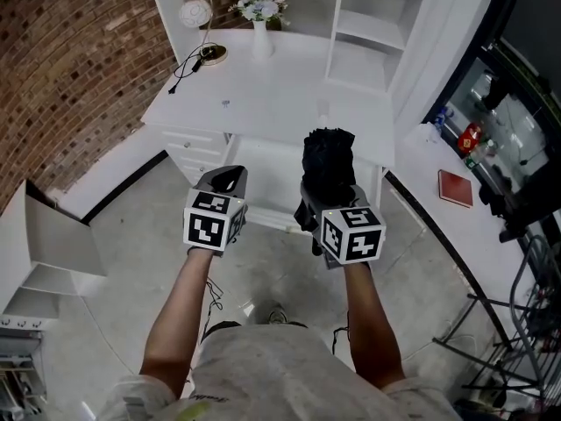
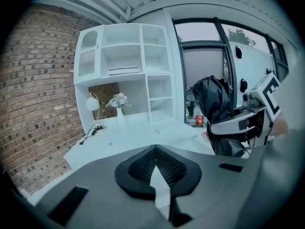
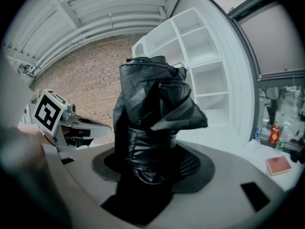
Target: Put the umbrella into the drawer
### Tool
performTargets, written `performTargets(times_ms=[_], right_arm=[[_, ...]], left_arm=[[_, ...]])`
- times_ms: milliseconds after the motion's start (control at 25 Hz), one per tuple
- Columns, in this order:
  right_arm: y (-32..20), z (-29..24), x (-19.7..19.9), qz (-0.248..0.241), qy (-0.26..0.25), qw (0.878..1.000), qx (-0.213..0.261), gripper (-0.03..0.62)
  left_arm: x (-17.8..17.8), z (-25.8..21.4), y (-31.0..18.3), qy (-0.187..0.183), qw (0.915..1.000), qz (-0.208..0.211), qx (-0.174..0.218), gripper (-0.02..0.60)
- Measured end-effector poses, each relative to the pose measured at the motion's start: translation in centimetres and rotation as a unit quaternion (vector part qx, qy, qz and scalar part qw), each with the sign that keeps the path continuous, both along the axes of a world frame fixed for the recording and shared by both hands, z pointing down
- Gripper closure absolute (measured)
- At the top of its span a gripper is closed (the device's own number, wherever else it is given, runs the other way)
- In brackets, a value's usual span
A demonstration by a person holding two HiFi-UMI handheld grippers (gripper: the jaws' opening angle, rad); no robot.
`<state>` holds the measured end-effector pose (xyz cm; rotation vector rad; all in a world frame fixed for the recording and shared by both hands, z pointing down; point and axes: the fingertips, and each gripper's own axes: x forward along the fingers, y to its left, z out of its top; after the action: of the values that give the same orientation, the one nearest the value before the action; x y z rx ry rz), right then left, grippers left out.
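While umbrella [image 1: 329,160] hovers, white desk [image 1: 280,103] adjoins brick wall [image 1: 70,60].

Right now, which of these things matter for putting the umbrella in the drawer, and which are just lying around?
For the job: umbrella, clamped in the right gripper; left gripper, shut and empty; desk drawers.

Lying about: lamp; vase of flowers; red book.

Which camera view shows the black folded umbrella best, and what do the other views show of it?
The right gripper view: the umbrella fills its centre, clamped in the right hand-held gripper. The head view shows it from above as a dark bundle; the left gripper view shows its side, at the right.
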<state>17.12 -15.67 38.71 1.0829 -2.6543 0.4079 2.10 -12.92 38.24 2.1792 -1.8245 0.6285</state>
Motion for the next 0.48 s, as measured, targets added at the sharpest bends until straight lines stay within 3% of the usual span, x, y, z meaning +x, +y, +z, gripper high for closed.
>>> performTargets(times_ms=[480], right_arm=[[-2.1, 0.4, 0.0, 0.015, 0.001, 1.000, 0.003, 0.337]], left_arm=[[-0.2, 0.9, -2.5, 0.000, 0.9999, 0.015, -0.001, 0.583]])
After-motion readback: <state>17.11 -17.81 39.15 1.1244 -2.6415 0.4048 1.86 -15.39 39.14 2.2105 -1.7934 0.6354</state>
